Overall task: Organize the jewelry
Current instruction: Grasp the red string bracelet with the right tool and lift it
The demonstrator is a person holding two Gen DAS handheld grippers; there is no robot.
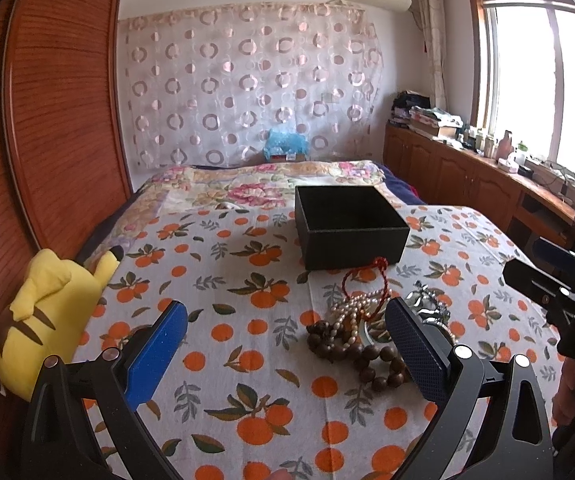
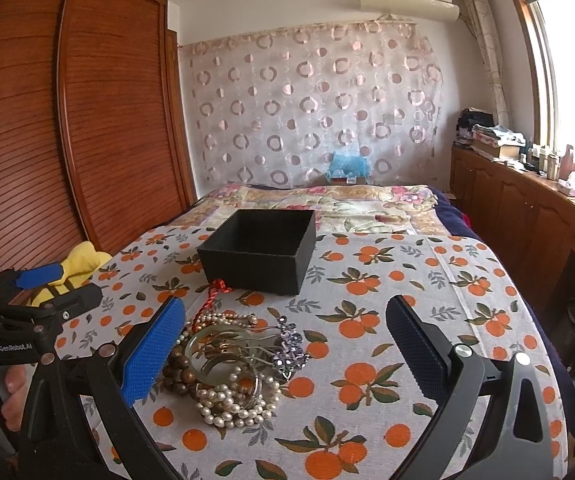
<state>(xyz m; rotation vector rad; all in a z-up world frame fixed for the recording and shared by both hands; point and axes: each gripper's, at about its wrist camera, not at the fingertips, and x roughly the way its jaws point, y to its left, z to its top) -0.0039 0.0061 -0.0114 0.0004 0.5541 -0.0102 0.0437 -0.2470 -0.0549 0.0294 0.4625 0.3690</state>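
Nearest the lens, at six o'clock in each wrist view: blue textured pads of the left claw (image 1: 287, 344) and right claw (image 2: 285, 344), both spread wide, holding nothing. Between and just ahead of them, a tangled heap of jewelry (image 2: 231, 364) on the orange-fruit printed bedcover (image 2: 427, 320): white pearl strands (image 2: 233, 404), dark brown wooden bead bracelet (image 1: 371, 360), pale green bangle (image 2: 207, 344), purple rhinestone hairpiece (image 2: 291, 344), red knotted cord (image 2: 217, 288) trailing toward twelve o'clock. Beyond the heap, at twelve o'clock, an open black square cardboard box (image 2: 261, 256), seemingly empty, its near wall touching or nearly touching the red cord. Yellow plush toy (image 1: 47, 312) at nine o'clock in the left view, against the wooden wardrobe (image 1: 59, 120).

Task barely begun, by the look: everything heaped, nothing boxed.

Likely trouble: strands interlocked, so pinching one piece probably drags neighbours along and scatters them across the bed. Pearls round and slick, prone to slipping from flat pads. Soft bedding gives under pressure, so thin chains may sink and be missed. Light box liable to slide or tip if nudged. Both claws close to one heap, so a collision possible.
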